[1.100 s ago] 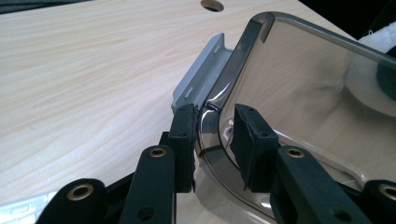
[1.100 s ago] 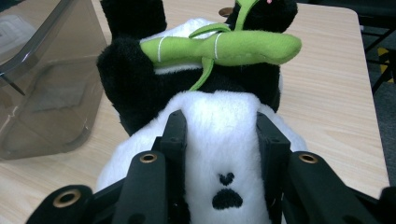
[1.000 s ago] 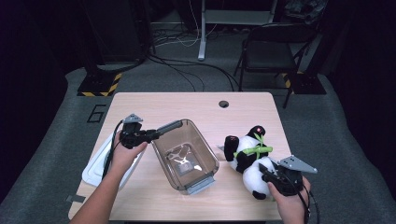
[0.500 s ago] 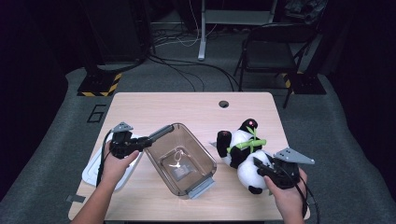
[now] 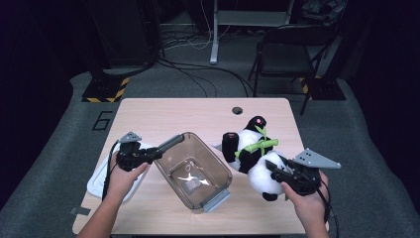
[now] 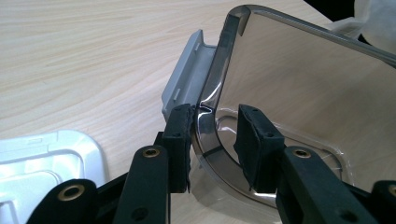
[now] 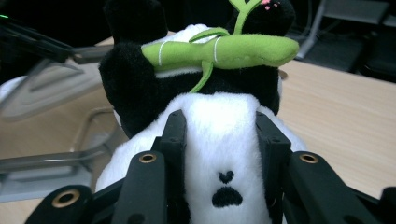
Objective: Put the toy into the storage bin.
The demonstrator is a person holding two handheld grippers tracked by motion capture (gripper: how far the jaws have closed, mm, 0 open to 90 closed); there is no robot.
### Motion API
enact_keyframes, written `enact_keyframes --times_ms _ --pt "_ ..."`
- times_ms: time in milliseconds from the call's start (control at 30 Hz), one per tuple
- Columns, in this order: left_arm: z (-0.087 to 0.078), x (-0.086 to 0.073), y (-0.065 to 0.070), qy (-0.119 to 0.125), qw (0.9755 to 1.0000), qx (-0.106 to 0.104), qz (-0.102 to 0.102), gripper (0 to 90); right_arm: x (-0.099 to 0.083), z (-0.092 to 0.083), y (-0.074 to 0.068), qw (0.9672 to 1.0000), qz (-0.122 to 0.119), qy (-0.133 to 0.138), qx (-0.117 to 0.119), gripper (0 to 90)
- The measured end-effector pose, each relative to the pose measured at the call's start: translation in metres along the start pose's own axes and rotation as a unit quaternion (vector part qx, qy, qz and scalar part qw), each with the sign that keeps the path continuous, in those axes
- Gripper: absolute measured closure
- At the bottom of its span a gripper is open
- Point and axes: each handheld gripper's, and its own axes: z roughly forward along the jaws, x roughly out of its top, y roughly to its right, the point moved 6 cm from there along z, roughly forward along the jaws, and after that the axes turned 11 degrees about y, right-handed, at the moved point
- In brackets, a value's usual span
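2 jaws [image 7: 219,149] round panda [image 7: 219,135] (apparently squeezing)

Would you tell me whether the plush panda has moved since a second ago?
Yes. The plush panda, clamped in the right gripper, has risen and shifted toward the table's round hole.

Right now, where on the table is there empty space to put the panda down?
The widest bare patch is the far strip of the table, beyond the clear bin and left of the small round hole. The near edge below the bin is bare too. It is crowded around the panda, and the white lid covers the left edge.
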Motion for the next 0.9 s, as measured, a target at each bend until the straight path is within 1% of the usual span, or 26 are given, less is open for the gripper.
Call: enact_keyframes --times_ms 33,133,200,233,267,333,367,400,433,567,600,633,733,800,833,900 --pt "-0.001 0.0 0.001 -0.005 1.0 -0.004 0.002 65.7 0.002 0.0 -0.002 1.0 0.0 0.003 0.007 62.1" --pt "-0.001 -0.001 0.003 -0.005 1.0 -0.001 0.004 65.6 0.01 0.001 -0.01 0.9995 -0.006 0.014 0.029 62.0" --pt "-0.002 -0.001 0.004 -0.007 1.0 -0.001 0.006 65.4 0.014 0.003 -0.015 0.9991 -0.013 0.018 0.037 61.9" --pt "-0.003 -0.002 0.006 -0.005 1.0 -0.001 0.005 65.1 0.015 0.003 -0.017 0.9989 -0.017 0.018 0.04 61.9" --pt "-0.004 -0.002 0.006 -0.01 0.9999 -0.004 0.007 64.8 0.017 0.005 -0.02 0.9987 -0.019 0.02 0.043 61.9" --pt "-0.004 -0.003 0.008 -0.007 0.9999 -0.006 0.007 63.7 0.02 0.006 -0.024 0.9983 -0.023 0.021 0.049 61.9" --pt "-0.004 -0.003 0.009 -0.005 0.9999 -0.009 0.005 62.7 0.021 0.008 -0.028 0.998 -0.025 0.022 0.053 61.8" --pt "-0.005 -0.004 0.01 -0.01 0.9999 -0.011 0.005 61.0 0.023 0.009 -0.03 0.9979 -0.027 0.023 0.055 61.7" --pt "-0.005 -0.004 0.011 -0.007 0.9999 -0.013 0.005 60.0 0.024 0.01 -0.031 0.9977 -0.029 0.024 0.056 61.7" --pt "-0.008 -0.008 0.014 -0.009 0.9998 -0.02 0.002 57.7 0.027 0.017 -0.041 0.9968 -0.032 0.027 0.068 61.6" --pt "-0.009 -0.008 0.015 -0.012 0.9997 -0.022 0.004 57.0 0.028 0.02 -0.043 0.9965 -0.033 0.028 0.072 61.6" --pt "-0.01 -0.009 0.017 -0.009 0.9997 -0.025 0.0 56.3 0.028 0.022 -0.046 0.9964 -0.033 0.027 0.073 61.5" --pt "-0.013 -0.01 0.019 -0.01 0.9994 -0.031 0.002 53.4 0.03 0.029 -0.052 0.9955 -0.038 0.029 0.082 61.5" --pt "-0.016 -0.009 0.019 -0.003 0.9995 -0.032 0.001 52.5 0.031 0.032 -0.055 0.9952 -0.039 0.028 0.085 61.5" --pt "-0.019 -0.008 0.019 0.002 0.9993 -0.036 -0.001 51.2 0.031 0.035 -0.057 0.995 -0.04 0.03 0.086 61.4" --pt "-0.027 -0.003 0.019 0.024 0.9989 -0.04 -0.004 46.7 0.032 0.04 -0.061 0.9943 -0.042 0.029 0.094 61.5"
